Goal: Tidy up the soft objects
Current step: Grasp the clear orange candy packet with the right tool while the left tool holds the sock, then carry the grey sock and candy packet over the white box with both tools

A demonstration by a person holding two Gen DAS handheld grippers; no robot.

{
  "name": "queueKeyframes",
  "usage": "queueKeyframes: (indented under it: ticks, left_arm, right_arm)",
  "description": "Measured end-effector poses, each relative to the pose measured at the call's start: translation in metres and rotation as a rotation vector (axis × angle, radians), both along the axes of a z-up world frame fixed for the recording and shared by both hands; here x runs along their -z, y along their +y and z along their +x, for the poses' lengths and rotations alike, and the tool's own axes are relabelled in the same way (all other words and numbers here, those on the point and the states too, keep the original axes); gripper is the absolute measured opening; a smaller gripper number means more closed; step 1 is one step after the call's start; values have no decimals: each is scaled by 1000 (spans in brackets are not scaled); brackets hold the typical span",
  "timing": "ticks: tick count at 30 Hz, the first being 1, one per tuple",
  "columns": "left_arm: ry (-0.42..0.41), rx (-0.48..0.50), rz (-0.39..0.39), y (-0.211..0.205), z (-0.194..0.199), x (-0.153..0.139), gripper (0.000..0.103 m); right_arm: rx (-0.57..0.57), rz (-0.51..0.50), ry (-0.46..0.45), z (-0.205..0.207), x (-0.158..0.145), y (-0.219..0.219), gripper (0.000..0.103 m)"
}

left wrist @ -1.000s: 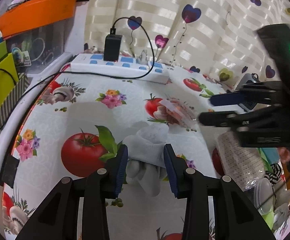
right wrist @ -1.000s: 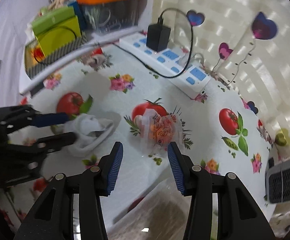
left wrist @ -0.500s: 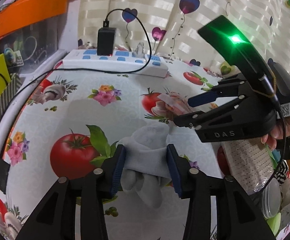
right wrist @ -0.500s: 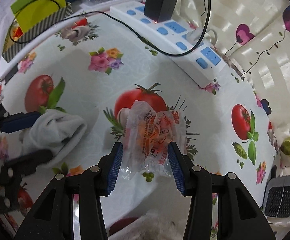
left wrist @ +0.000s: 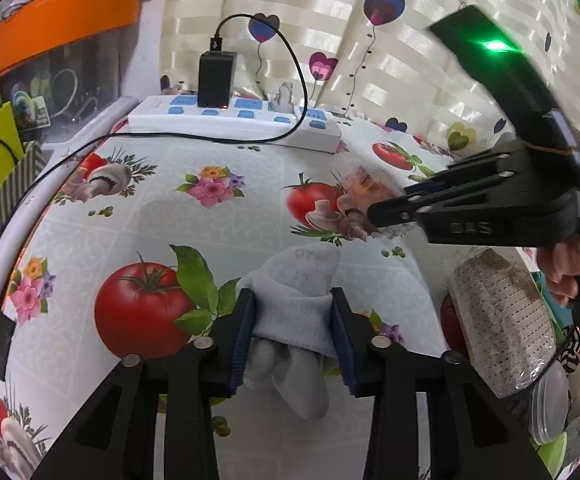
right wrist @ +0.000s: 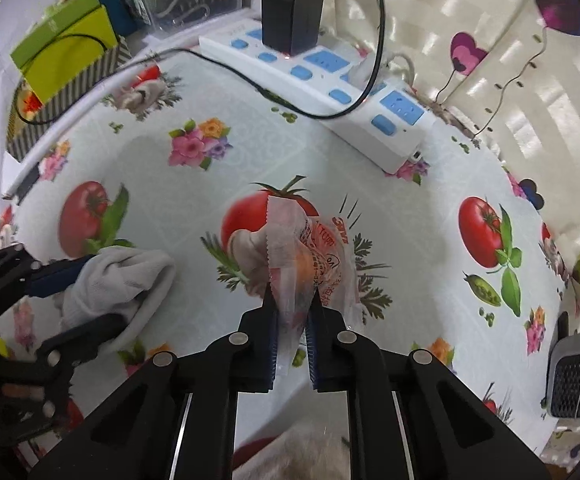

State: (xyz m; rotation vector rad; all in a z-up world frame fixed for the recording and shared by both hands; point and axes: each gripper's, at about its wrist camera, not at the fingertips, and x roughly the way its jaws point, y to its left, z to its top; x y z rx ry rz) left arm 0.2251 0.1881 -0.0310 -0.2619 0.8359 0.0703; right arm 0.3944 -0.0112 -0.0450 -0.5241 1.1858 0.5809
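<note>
A grey-white sock lies bunched on the tomato-print tablecloth. My left gripper is shut on the sock, its blue pads pressing both sides. The sock also shows in the right wrist view, held by the left gripper. A clear plastic packet with orange print is pinched in my right gripper, which is shut on it. In the left wrist view the right gripper covers part of the blurred packet.
A white power strip with a black charger and cable lies at the back. An orange bin and green boxes stand at the left. A mesh-wrapped roll and lids sit at the right. A grey speaker is at far right.
My right gripper has closed on the plastic packet and lifted its edge. My left gripper has tightened on the sock and stays in place.
</note>
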Motion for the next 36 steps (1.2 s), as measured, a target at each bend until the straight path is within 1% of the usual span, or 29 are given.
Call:
queueKeyframes:
  ticks: [4, 9, 17, 20, 27, 32, 36]
  left_arm:
    - [-4, -24, -3, -1, -6, -4, 26]
    - [-11, -45, -10, -4, -18, -11, 24]
    - [-65, -84, -7, -20, -53, -42, 24]
    - [-79, -94, 10, -30, -68, -55, 24]
    - [-124, -86, 35, -57, -102, -84, 24]
    - [-158, -57, 42, -81, -125, -100, 24]
    - [-178, -25, 38, -98, -137, -106, 24]
  right_arm:
    - [-5, 55, -27, -19, -21, -6, 12]
    - [-11, 117, -60, -43, -45, -18, 12]
    - [-8, 197, -116, -90, -78, -40, 12]
    - [-11, 236, -140, -111, -93, -50, 12]
    - [-2, 337, -204, -163, -125, -75, 12]
    - [17, 409, -231, -198, -137, -95, 12]
    - [37, 452, -239, -223, -137, -109, 12]
